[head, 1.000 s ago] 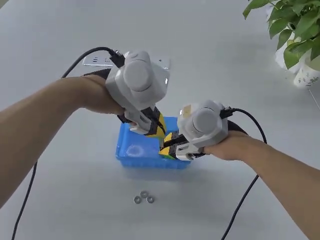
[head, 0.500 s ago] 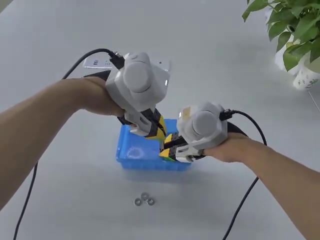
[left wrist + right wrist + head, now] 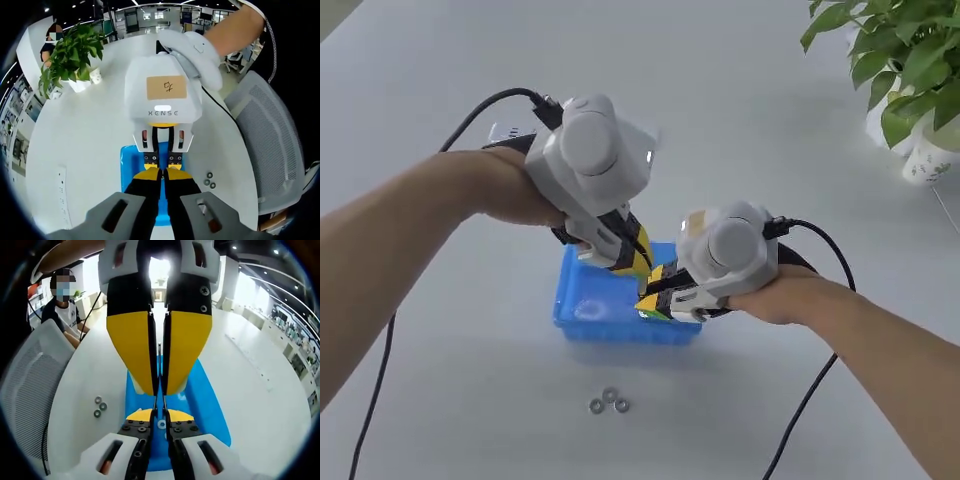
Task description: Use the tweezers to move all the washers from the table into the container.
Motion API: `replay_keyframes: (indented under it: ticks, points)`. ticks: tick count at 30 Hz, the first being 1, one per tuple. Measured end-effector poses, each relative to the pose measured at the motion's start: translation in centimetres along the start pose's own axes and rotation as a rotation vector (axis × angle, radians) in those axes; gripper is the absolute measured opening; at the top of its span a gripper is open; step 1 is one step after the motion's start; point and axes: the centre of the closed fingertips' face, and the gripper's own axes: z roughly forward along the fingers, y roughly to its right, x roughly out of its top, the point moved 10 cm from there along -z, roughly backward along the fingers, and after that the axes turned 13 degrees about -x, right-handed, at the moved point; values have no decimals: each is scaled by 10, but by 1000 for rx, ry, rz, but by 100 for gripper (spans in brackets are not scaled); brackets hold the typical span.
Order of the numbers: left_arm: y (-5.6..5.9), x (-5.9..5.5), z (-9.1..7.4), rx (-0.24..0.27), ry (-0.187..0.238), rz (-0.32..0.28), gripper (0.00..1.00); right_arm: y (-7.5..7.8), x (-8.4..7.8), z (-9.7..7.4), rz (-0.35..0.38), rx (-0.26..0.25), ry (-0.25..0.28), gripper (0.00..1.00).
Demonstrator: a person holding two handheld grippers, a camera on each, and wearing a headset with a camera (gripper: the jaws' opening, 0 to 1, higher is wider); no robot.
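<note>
Container: the blue container (image 3: 582, 310) sits on the grey table (image 3: 770, 120), and both grippers meet above its right half.
Left gripper: the left gripper (image 3: 638, 262) reaches down over the container from its far side. Its yellow pads (image 3: 131, 350) are pressed almost together on the thin tweezers (image 3: 159, 360), leaving only a slit.
Tweezers: they run down between the left pads, with their end over the container's floor.
Right gripper: the right gripper (image 3: 655, 298) comes in low over the container's near right rim, tip to tip with the left gripper. Its jaws stand narrowly apart and clamp nothing that can be seen.
Washer at the tweezers: one washer (image 3: 161, 424) shows in the gap between the right jaws, at the tweezers' end and over the blue floor. Whether it is pinched or lying in the container cannot be told.
Loose washers: three washers (image 3: 608, 400) lie touching in a cluster on the table, near the container's front wall and outside it.
Surroundings: a power strip (image 3: 62, 195) lies beyond the container's far side, and a potted plant (image 3: 900, 60) stands well away to its far right.
</note>
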Motion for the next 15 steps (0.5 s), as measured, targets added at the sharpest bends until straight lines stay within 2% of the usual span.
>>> replay_keyframes:
  ticks: [7,15]
  points:
    - [6,5,-8,9,9,-6,6,-3,7,-8,-2,-7,15,11]
    - [19,11,-18,23,23,-14,6,-11,17,-19,-15,-20,34,11]
